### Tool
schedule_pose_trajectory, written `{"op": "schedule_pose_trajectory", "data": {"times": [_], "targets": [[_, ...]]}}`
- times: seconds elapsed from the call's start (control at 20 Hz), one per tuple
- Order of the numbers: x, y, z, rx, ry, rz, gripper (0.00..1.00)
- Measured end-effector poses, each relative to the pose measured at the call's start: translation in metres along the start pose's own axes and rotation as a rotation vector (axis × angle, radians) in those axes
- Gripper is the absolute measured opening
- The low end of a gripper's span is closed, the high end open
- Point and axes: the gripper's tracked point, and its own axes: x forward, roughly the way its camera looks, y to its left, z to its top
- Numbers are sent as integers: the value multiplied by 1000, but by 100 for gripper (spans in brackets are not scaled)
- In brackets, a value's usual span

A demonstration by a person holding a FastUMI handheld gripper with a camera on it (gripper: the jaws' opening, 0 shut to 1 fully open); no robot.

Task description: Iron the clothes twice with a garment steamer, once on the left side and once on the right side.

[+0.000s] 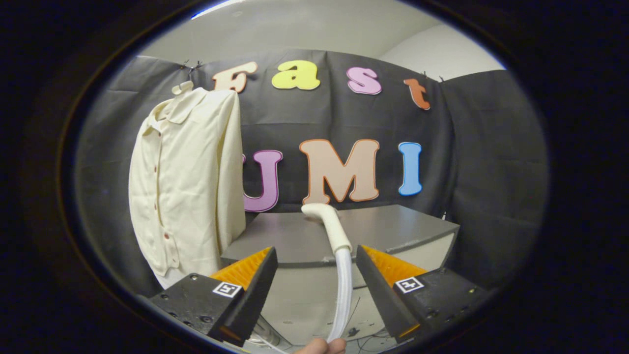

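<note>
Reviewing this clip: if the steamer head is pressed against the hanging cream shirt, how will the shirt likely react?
The shirt hangs from a hanger with its hem free, so it would probably swing away and fold rather than resist. Its cloth looks thin and draped, likely light and floppy. The hand-held gripper is open, the steamer head and its hose between its fingers, apparently ungripped.

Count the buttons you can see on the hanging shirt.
3, down the cream shirt's front placket: upper, middle, lower. Folds may hide more. Tool open, steamer head between its fingers.
</note>
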Motion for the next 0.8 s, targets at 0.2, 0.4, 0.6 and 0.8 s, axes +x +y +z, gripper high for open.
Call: {"op": "schedule_pose_trajectory", "data": {"times": [0.2,0.4,0.6,0.8], "targets": [[61,-10,2,3,84,-19,98],[107,-8,-9,-21,233,-5,98],[140,-8,-22,-49,361,0,99],[175,-18,-20,94,380,-38,95]]}}
